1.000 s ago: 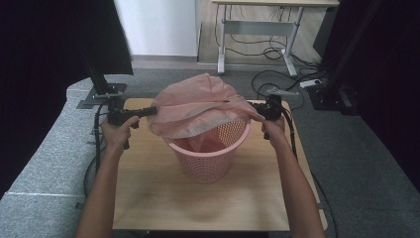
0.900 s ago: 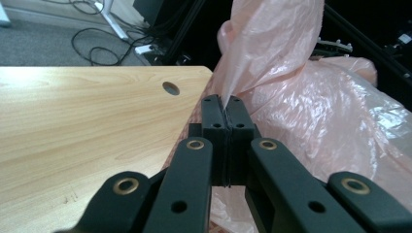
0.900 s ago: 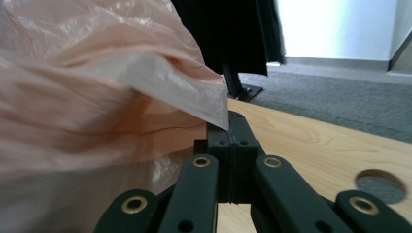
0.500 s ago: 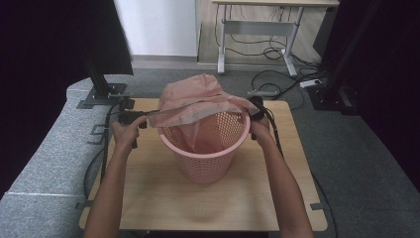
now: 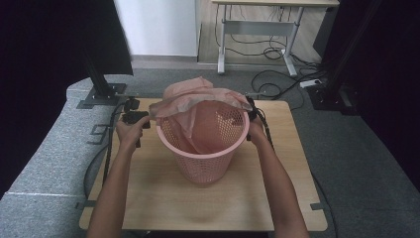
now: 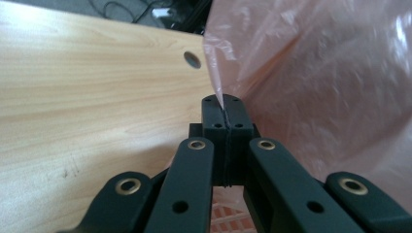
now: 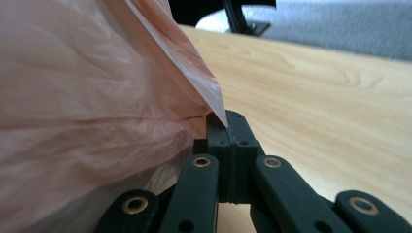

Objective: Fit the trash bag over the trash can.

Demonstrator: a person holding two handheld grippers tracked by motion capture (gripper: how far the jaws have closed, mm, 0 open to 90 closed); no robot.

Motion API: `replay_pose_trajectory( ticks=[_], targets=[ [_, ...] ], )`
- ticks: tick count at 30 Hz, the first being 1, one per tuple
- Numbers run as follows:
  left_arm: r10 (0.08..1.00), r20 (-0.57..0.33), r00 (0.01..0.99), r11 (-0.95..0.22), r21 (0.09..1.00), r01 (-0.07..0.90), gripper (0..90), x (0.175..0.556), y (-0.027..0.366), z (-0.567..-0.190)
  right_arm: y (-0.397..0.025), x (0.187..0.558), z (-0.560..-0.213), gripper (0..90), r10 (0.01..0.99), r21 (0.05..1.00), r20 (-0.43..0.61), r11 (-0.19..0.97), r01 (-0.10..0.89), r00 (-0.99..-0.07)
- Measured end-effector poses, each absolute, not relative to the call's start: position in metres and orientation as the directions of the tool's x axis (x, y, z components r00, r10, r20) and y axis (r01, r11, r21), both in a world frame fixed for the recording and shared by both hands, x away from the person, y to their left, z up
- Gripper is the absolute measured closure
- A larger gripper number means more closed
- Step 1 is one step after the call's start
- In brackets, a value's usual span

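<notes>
A pink mesh basket (image 5: 205, 158) stands upright in the middle of the wooden table (image 5: 163, 198). A thin pink plastic bag (image 5: 198, 99) hangs partly inside it, its mouth stretched over the far rim. My left gripper (image 5: 143, 118) is at the basket's left, shut on the bag's edge (image 6: 218, 97). My right gripper (image 5: 251, 113) is at the basket's right rim, shut on the opposite edge of the bag (image 7: 216, 109). In both gripper views the black jaws are pressed together with the film pinched between them.
A black monitor stand (image 5: 101, 91) sits beyond the table's far left corner. Grey padding (image 5: 44, 158) borders the table's left side. Cables (image 5: 277, 82) lie on the floor behind, near a desk frame (image 5: 257, 29). The table in front of the basket is bare wood.
Both grippers have come down and towards me with the bag. The bag, earlier draped over the basket's top, now hangs down inside it, leaving the near rim uncovered.
</notes>
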State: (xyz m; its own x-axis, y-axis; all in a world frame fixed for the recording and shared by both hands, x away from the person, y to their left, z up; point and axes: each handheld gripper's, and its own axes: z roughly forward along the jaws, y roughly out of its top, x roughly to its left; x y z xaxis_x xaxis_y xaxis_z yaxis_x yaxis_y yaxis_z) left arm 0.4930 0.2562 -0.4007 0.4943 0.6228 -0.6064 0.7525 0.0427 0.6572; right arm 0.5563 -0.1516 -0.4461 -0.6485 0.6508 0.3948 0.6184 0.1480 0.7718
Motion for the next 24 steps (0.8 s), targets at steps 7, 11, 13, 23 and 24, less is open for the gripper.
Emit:
replay_pose_trajectory(
  ticks=[7,11,13,23,24],
  targets=[
    [0.625,-0.591,0.511,0.022,0.667,0.745,89.7,0.486,0.263,-0.398,-0.156,0.558,-0.463,89.5,0.676,0.695,0.406,0.209,0.688,-0.616],
    [0.605,-0.585,0.541,0.020,0.690,0.723,89.6,0.478,0.268,-0.395,-0.190,0.550,-0.446,61.2,0.725,0.753,0.426,0.048,0.656,-0.542],
    [0.598,-0.578,0.556,0.022,0.705,0.709,89.6,0.474,0.268,-0.392,-0.209,0.542,-0.432,47.7,0.749,0.787,0.416,-0.013,0.616,-0.516],
    [0.588,-0.538,0.604,0.016,0.755,0.656,89.5,0.462,0.265,-0.385,-0.255,0.501,-0.381,31.8,0.748,0.809,0.375,0.024,0.587,-0.548],
    [0.593,-0.534,0.603,0.017,0.757,0.653,89.5,0.461,0.265,-0.385,-0.251,0.499,-0.384,31.8,0.755,0.805,0.346,0.066,0.590,-0.557]
  ],
)
